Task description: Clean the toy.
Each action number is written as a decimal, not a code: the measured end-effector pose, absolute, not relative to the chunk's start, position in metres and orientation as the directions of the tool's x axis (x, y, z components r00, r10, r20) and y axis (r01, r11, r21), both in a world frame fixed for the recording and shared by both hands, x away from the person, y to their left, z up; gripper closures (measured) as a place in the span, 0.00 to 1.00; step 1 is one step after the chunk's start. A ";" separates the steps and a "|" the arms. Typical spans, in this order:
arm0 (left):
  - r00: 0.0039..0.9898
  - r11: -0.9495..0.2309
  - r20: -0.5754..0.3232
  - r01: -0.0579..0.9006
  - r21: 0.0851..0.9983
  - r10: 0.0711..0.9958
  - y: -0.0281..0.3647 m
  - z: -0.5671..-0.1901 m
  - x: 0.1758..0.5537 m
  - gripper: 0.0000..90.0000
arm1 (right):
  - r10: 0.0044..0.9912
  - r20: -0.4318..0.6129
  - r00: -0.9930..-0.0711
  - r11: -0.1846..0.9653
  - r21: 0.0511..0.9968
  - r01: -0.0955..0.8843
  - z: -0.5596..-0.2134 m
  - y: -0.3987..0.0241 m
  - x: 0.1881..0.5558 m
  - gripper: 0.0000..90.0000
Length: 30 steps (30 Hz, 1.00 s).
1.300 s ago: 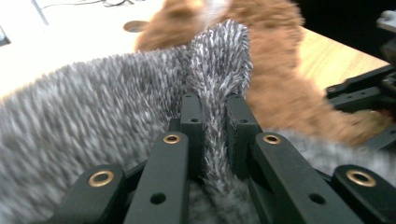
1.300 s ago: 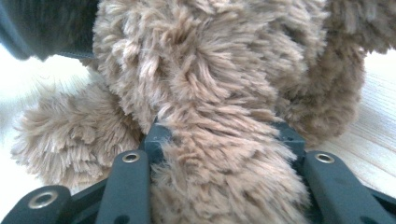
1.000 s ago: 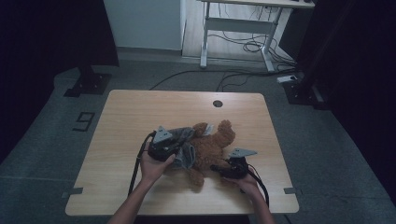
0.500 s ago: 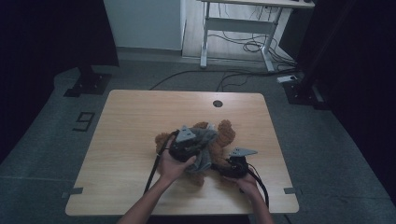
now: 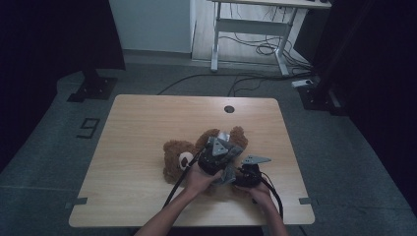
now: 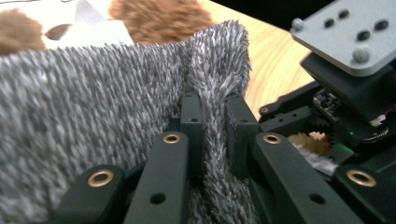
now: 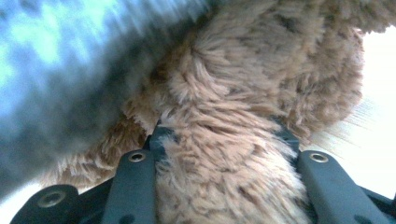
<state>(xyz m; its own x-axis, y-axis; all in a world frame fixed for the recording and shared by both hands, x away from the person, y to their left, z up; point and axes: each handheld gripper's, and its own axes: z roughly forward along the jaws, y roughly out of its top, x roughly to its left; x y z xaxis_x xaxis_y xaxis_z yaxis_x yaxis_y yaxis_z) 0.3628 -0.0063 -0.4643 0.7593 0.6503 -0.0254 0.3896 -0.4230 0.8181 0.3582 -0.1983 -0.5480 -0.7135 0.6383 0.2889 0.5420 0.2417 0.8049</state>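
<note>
My view: a brown teddy bear lies near the front edge of the wooden table, right of centre.

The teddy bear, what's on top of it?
Grey fuzzy cloth lies over the teddy bear, pinched by the left hand-held gripper. The right hand-held gripper squeezes a brown limb. The bear's middle is covered.

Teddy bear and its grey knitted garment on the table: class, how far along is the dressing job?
Done: the left claw has a fold of the grey garment pinched, and the right claw is closing on a brown limb of the teddy bear. In hand: drawing the garment across the bear. Left: the head remains uncovered and the garment sits bunched, not fitted.
</note>
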 end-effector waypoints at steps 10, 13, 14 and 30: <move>0.663 -0.395 0.009 0.434 0.810 0.748 0.062 -0.459 0.368 0.89 | 0.637 0.310 -0.706 0.221 0.804 0.553 -0.549 -0.200 0.359 0.64; 0.653 -0.288 -0.122 0.483 0.827 0.747 0.091 -0.458 0.372 0.89 | 0.633 0.302 -0.713 0.230 0.806 0.545 -0.549 -0.199 0.359 0.64; 0.650 -0.271 -0.139 0.489 0.829 0.747 0.098 -0.456 0.372 0.89 | 0.634 0.300 -0.713 0.231 0.806 0.545 -0.549 -0.198 0.359 0.64; 0.512 -0.223 -0.101 0.532 0.817 0.853 0.172 -0.470 0.369 0.89 | 0.636 0.304 -0.709 0.228 0.804 0.550 -0.550 -0.198 0.359 0.65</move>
